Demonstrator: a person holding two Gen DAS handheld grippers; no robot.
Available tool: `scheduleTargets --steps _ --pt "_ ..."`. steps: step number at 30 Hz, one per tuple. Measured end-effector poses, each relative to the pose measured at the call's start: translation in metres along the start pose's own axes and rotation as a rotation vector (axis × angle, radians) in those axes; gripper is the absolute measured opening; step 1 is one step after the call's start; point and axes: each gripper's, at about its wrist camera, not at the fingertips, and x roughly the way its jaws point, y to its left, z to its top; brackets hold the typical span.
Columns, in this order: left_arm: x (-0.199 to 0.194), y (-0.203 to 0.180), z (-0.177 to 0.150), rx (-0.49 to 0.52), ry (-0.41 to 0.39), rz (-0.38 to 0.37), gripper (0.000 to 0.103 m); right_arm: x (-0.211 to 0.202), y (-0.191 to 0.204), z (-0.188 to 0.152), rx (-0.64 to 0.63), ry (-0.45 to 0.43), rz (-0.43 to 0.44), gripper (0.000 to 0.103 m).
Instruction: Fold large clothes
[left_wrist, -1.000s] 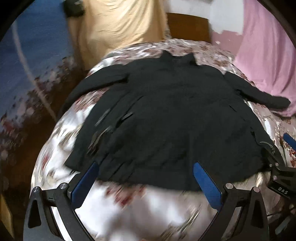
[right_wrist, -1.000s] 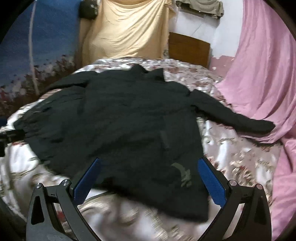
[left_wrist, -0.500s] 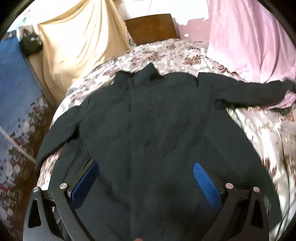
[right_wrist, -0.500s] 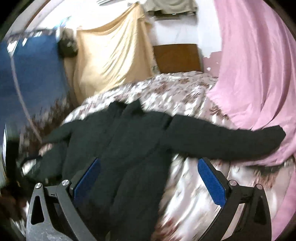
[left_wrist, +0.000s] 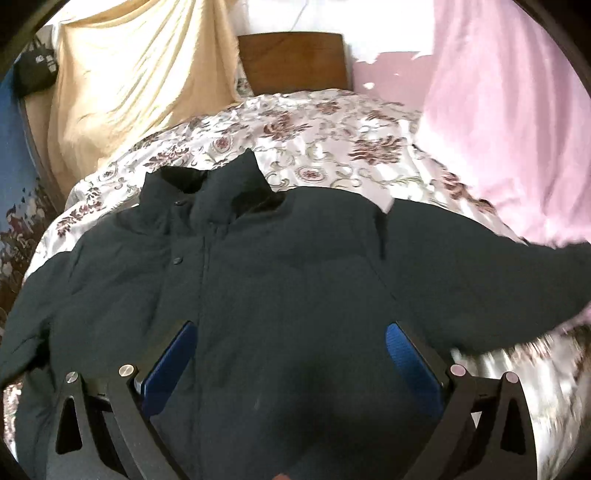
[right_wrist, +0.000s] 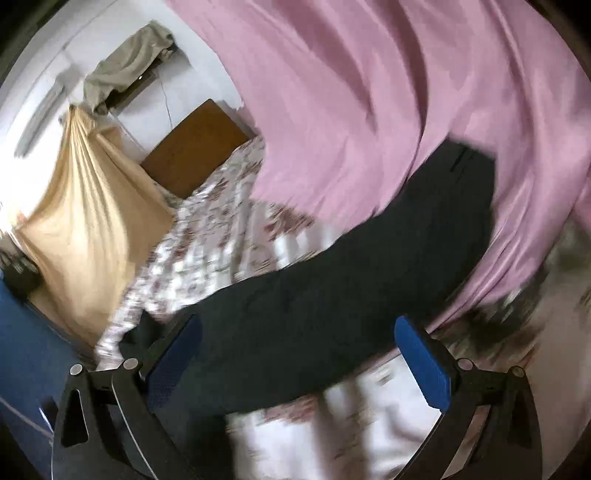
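Observation:
A large dark padded jacket (left_wrist: 280, 280) lies front up and spread flat on a floral bedspread (left_wrist: 332, 147), collar toward the headboard. My left gripper (left_wrist: 291, 362) is open and empty, hovering over the jacket's chest. In the right wrist view the jacket's right sleeve (right_wrist: 369, 266) stretches out toward the pink curtain (right_wrist: 369, 92). My right gripper (right_wrist: 299, 354) is open and empty, above the sleeve's upper part. The view is tilted and blurred.
A wooden headboard (left_wrist: 295, 62) stands at the far end of the bed. A beige cloth (left_wrist: 129, 92) hangs at the left, a pink curtain (left_wrist: 498, 129) at the right. A blue patterned wall (left_wrist: 14, 177) lies left of the bed.
Both grippers have moved forward from the jacket's hem up over it. The left now hovers over the chest; the right has swung right toward the outstretched sleeve. Both stay open.

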Motion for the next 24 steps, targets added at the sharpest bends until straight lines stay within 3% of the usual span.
scheduleTargets --steps 2,5,8,9,10,14,16,19,24 --pt "0.020 -0.004 0.002 -0.026 0.025 -0.001 0.103 0.009 -0.016 0.006 0.024 -0.003 -0.010 0.102" --pt "0.042 -0.014 0.003 -0.037 0.064 0.002 0.103 0.033 -0.047 0.012 0.160 0.051 0.038 0.102" --pt "0.060 -0.026 -0.002 -0.032 0.084 -0.023 0.103 0.052 -0.069 0.003 0.299 0.102 0.033 0.100" --pt "0.065 -0.030 -0.007 -0.026 0.081 -0.044 0.103 0.058 -0.074 0.000 0.327 0.101 0.030 0.091" --pt "0.068 -0.033 -0.010 -0.022 0.083 -0.053 0.103 0.061 -0.076 -0.003 0.335 0.099 0.020 0.076" --pt "0.086 -0.042 -0.023 0.000 0.122 -0.047 0.103 0.074 -0.083 -0.010 0.390 0.092 0.014 0.048" --pt "0.092 -0.040 -0.026 -0.011 0.142 -0.059 0.103 0.078 -0.083 -0.013 0.409 0.078 0.023 0.025" --pt "0.099 -0.039 -0.029 -0.020 0.164 -0.070 0.103 0.072 -0.072 -0.013 0.383 0.035 0.017 0.014" --pt "0.099 -0.031 -0.029 -0.037 0.185 -0.125 0.103 0.049 -0.034 -0.004 0.222 -0.069 0.022 0.008"
